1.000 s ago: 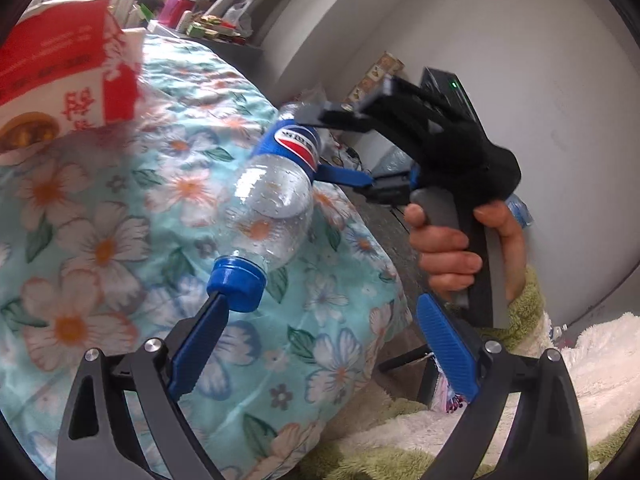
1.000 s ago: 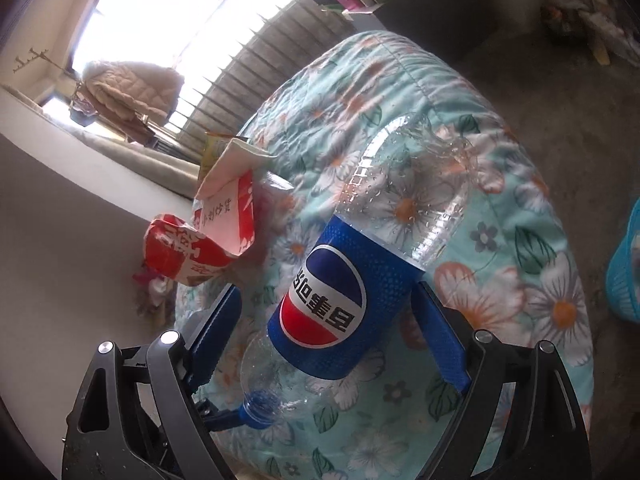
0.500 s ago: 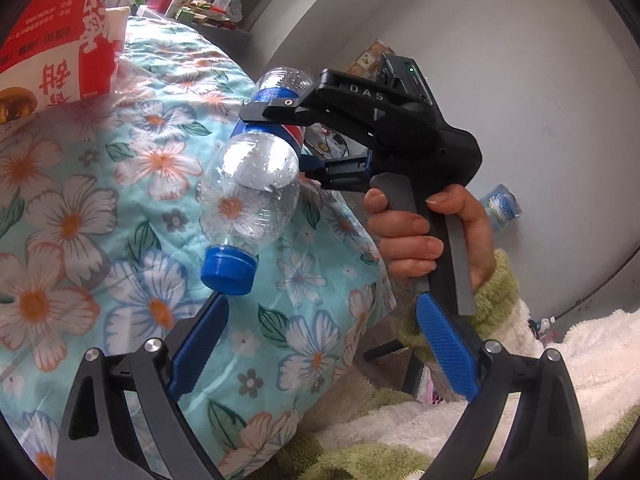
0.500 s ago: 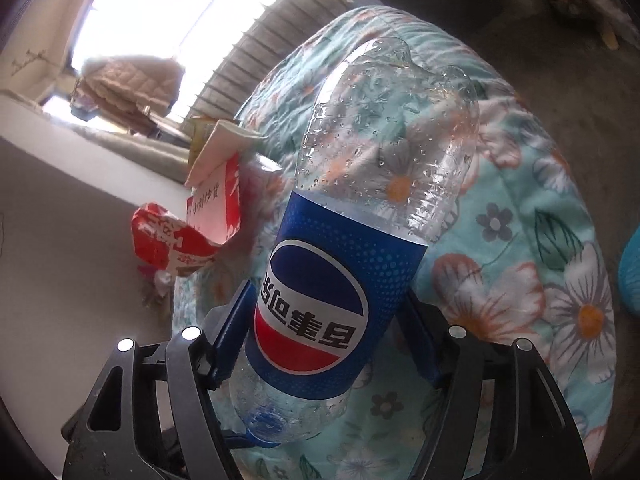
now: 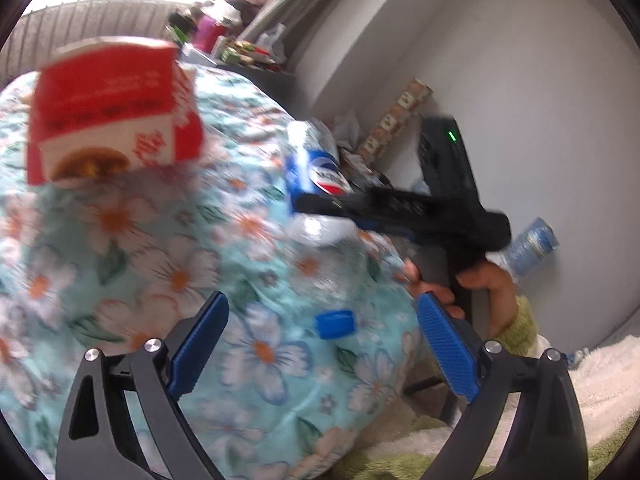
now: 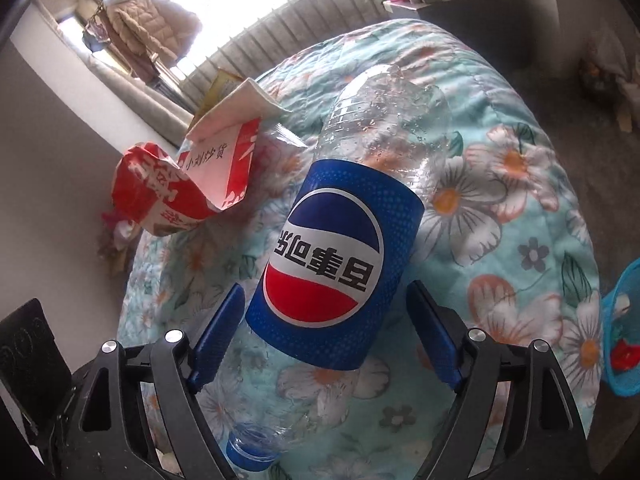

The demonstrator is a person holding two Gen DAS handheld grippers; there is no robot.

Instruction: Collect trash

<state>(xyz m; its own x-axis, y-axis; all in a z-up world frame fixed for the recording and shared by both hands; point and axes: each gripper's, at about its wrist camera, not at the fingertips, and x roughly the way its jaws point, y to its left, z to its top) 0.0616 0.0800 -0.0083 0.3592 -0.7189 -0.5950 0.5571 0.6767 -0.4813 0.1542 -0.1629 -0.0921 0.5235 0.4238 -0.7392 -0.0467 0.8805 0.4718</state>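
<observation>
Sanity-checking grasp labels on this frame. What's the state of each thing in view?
Pepsi bottle: capped, empty but for droplets, between the right gripper's pads, cap toward the camera.
right gripper: jaws opening, gap showing at one pad.
left gripper: open, nothing held.
red snack box: crumpled, flap open, on the floral quilt.
blue mesh basket: past the quilt's edge, something red inside.

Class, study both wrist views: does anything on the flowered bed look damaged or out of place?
Yes. An empty cola bottle lies on its side on the quilt, and a crumpled red paper bag sits torn open beside it.
</observation>
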